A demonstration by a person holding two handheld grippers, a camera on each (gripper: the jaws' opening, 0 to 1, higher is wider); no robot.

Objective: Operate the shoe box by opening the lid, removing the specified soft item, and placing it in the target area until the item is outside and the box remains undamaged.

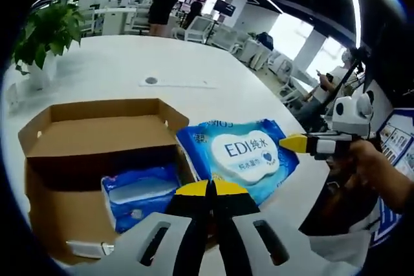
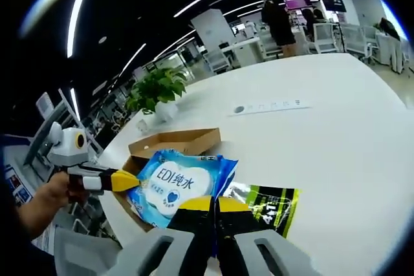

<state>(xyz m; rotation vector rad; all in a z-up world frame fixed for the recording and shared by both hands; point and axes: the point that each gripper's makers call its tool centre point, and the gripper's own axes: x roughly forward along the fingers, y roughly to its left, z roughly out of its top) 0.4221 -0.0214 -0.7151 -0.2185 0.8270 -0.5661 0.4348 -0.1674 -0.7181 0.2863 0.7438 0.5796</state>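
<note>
box [image 1: 97, 135] lid open | wipes pack [image 1: 239, 153] out on table [image 1: 129, 69] | left tongs [image 1: 210, 189] together, right tongs [image 2: 213, 203] together, both empty | risk: second pack [image 1: 139, 192] inside; digging may tear cardboard

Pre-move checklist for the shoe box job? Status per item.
1. Shoe box lid open: ok, flaps folded back.
2. Wipes pack outside the box: ok, it lies on the white table beside the box.
3. Box emptied: not ok, a second blue pack lies inside.
4. Box undamaged: cannot tell; the walls in view show no tear.
5. Left gripper and right gripper free of load: cannot tell; both sets of jaws are shut at the wipes pack's edge.
6. Table next to the wipes pack free: not ok, a green-black packet lies there.
</note>
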